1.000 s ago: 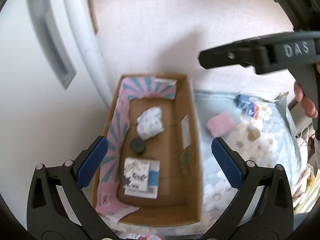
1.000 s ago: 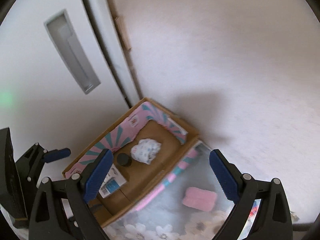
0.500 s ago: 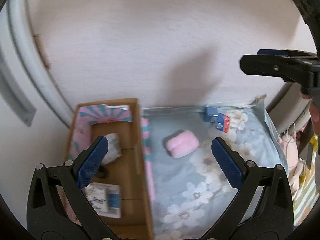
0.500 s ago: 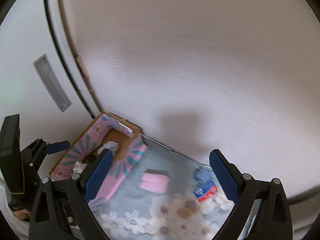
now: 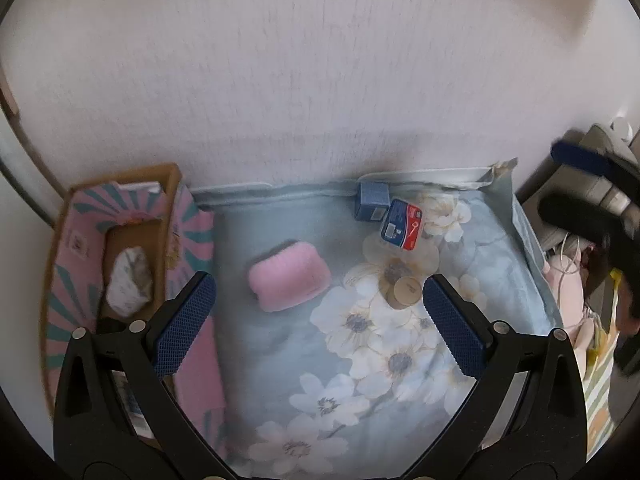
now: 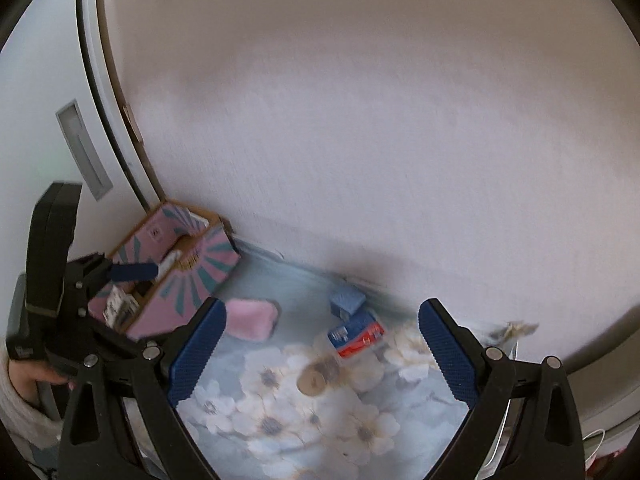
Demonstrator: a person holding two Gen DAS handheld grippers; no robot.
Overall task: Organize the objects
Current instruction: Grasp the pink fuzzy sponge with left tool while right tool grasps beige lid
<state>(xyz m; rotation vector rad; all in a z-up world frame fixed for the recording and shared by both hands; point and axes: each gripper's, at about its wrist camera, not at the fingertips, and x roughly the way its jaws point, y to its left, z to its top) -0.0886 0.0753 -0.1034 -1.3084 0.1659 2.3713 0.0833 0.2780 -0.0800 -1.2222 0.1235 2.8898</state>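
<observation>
While both hand-held grippers, left [image 5: 316,320] and right [image 6: 318,350], hover spread and empty, pink pouch [image 5: 289,281] lies on floral surface [image 5: 280,360] beside cardboard box [image 5: 60,240]. Looks soft, light; pinch across short middle.

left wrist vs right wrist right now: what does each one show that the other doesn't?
Left wrist only: the white crumpled item inside the cardboard box, seen from above, and clutter past the cloth's right edge.

Right wrist only: the white door with its recessed handle, and the left claw hanging open by the box.

Both: the floral cloth, pink pouch, blue box, red-and-blue packet, the tan round item and the wall. The right claw is open and empty.
</observation>
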